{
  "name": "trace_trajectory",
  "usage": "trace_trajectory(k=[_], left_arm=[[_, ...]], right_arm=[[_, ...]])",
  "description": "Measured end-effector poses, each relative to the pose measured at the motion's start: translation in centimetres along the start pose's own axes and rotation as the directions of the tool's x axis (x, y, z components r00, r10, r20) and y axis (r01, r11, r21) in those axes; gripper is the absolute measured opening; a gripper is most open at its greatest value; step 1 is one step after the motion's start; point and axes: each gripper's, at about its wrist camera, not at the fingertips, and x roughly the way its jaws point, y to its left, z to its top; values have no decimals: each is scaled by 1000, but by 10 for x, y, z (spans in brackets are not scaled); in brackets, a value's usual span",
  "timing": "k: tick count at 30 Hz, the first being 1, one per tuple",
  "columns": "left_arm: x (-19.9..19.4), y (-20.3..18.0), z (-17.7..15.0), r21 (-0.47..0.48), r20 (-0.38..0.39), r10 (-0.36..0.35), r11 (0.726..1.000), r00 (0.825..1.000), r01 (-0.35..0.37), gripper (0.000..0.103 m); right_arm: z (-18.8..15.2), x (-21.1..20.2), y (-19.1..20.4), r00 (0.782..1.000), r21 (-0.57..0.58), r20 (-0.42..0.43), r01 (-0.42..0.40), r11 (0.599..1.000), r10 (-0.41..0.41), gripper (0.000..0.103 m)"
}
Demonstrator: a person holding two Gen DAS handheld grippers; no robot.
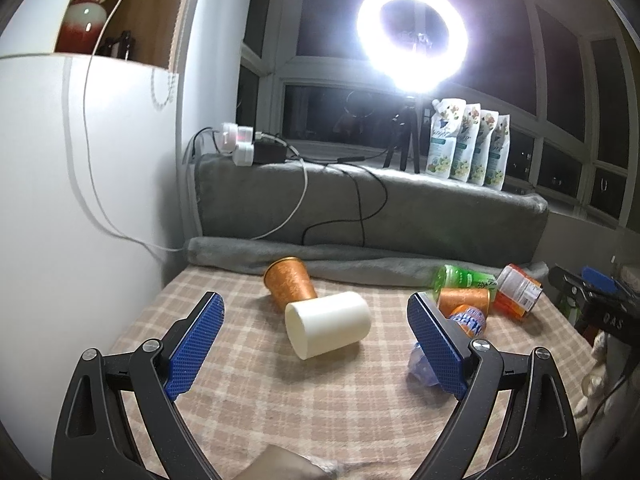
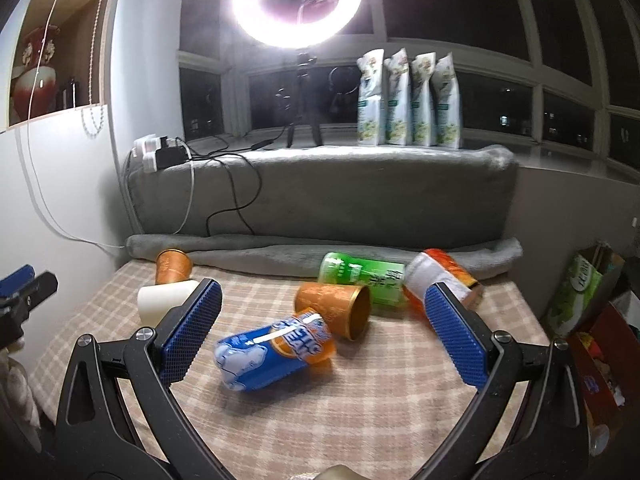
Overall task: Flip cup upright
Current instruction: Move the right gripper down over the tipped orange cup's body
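Left gripper (image 1: 316,312): jaws spread wide, holding nothing, above the checked cloth (image 1: 320,408). Between the blue pads (image 1: 196,344), further off: white cup (image 1: 328,325) on its side, open mouth toward the camera. Touching its far end: orange cup (image 1: 290,285), also tipped over, base toward the grey blanket roll (image 1: 360,264).

Right gripper (image 2: 322,316): jaws spread wide, holding nothing. Between the fingers: blue-labelled bottle (image 2: 272,354) lying flat; just behind it, second orange cup (image 2: 334,308) on its side, mouth facing right. Behind that: green bottle (image 2: 362,276) and orange-labelled container (image 2: 440,276), both lying down. Beyond, on the sill: ring light (image 2: 298,0), four pouches (image 2: 410,100).
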Motion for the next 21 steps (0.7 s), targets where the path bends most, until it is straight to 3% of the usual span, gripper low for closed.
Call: trace_trajectory(k=[10,16,21], left_arm=[[10,31,-17,-46,-84,44,998,996,-48,93],[19,47,-22,-55,-135,77,995,988,-85,93],[29,61,-27,-70,-178,95,992,980,-109,93]], right_arm=[[16,58,41,987,-50,-105,-131,990,125,103],[22,103,71,952,-52,-222,-228,972,212,103],[26,135,102,909,-65,-311,-311,948,277,103]])
